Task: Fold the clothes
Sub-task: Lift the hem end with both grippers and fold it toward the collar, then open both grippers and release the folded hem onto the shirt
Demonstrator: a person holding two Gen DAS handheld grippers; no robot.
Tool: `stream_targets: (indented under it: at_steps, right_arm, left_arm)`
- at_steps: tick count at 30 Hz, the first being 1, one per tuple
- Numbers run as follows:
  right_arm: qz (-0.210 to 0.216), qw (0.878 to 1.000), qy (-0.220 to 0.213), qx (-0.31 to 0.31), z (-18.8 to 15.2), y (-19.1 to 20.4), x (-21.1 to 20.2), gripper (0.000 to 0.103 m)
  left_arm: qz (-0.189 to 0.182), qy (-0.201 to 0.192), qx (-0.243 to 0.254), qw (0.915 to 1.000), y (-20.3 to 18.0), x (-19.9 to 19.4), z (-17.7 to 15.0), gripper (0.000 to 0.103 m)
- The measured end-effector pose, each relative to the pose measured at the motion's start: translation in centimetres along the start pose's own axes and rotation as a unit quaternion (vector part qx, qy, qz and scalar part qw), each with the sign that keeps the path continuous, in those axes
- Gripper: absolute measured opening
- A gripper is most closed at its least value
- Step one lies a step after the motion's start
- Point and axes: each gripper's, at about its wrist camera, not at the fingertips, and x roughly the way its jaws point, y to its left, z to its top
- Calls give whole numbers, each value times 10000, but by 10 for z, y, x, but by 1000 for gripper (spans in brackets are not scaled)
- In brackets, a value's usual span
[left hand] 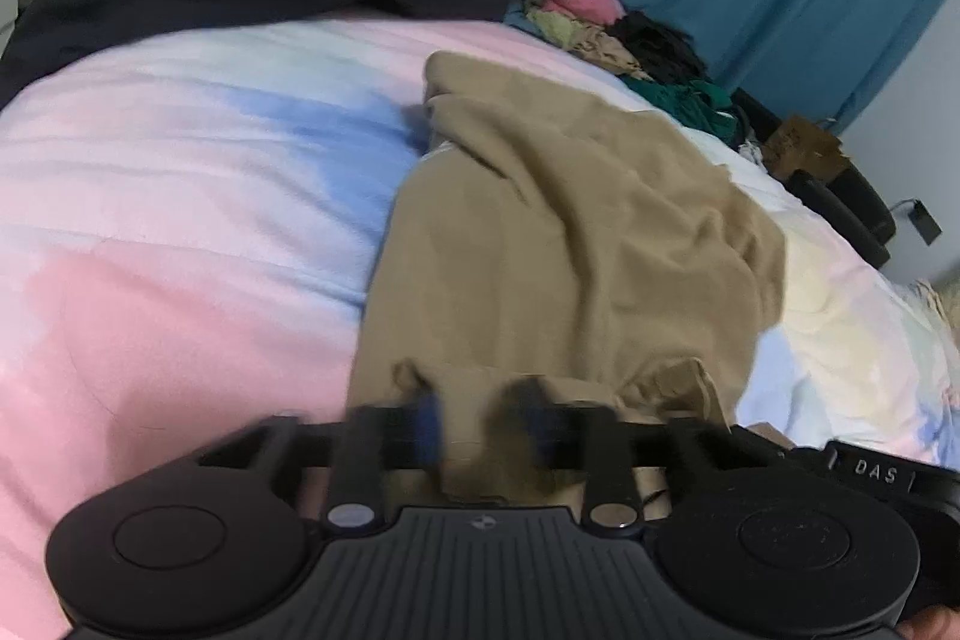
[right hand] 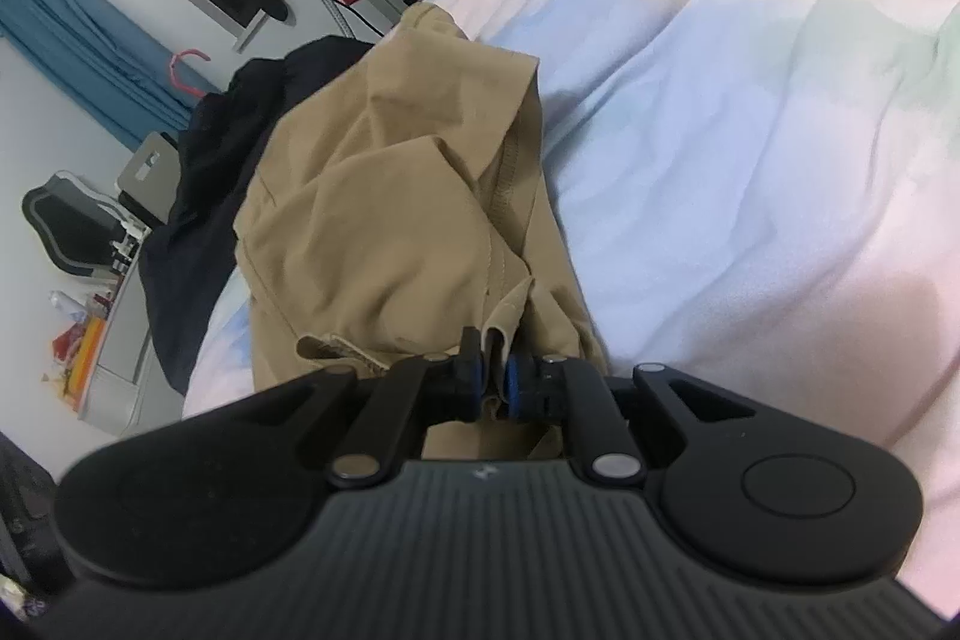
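1. Where the left wrist view looks along its own fingers, a tan garment (left hand: 558,244) of soft, matte, creased cloth lies bunched on the pastel pink, blue and white bedspread (left hand: 180,196), its near hem just beyond the left gripper (left hand: 480,430).
2. The left gripper's blurred, blue-padded fingers (left hand: 427,421) stand spread, with tan cloth showing in the gap and no pad visibly pressing it.
3. In the right wrist view, the same garment (right hand: 390,196) rises in stitched folds from the bedspread (right hand: 750,130).
4. The right gripper (right hand: 493,379) pinches a narrow fold of its near edge, jaws nearly together.
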Motion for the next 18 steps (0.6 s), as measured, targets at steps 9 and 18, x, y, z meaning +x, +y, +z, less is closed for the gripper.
stream_targets:
  at_steps: [9,18]
  right_arm:
    - [-147,9783,-1366,-1554,-18,53,-97,89]
    - [-368,9439,-2214,-2421,-50,79,-167,87]
  left_arm:
    - [192,-824,1059,9908,-52,-76,-17,92]
    - [302,-1496,1713,9733,-80,-145,-63,103]
